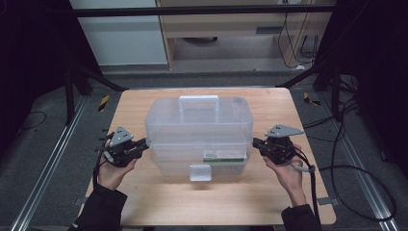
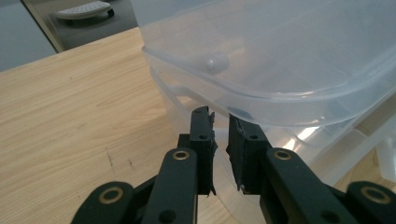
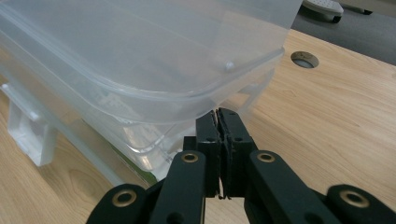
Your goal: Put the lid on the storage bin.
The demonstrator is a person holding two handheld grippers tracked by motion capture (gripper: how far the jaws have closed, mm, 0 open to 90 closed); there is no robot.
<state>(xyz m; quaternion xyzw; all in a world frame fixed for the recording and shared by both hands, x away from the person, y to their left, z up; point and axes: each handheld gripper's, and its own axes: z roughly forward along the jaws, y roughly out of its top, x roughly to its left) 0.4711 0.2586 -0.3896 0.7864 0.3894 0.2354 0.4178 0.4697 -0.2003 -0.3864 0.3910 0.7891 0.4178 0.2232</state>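
Standing at mid-table: a clear plastic storage box point(image 1: 198, 130) with a white handle point(image 1: 198, 102) on its lid and a white latch point(image 1: 200, 172) at the near side is seen on the wooden table point(image 1: 144, 192).
Left gripper point(image 1: 143, 145): held at the box's left end under the lid rim; a narrow gap is kept between the jaws, with nothing gripped.
Right gripper point(image 1: 255, 143): held at the box's right end under the rim; the jaws are pressed together, nothing between them.
Table hole point(image 3: 304, 59): seen beyond the box.
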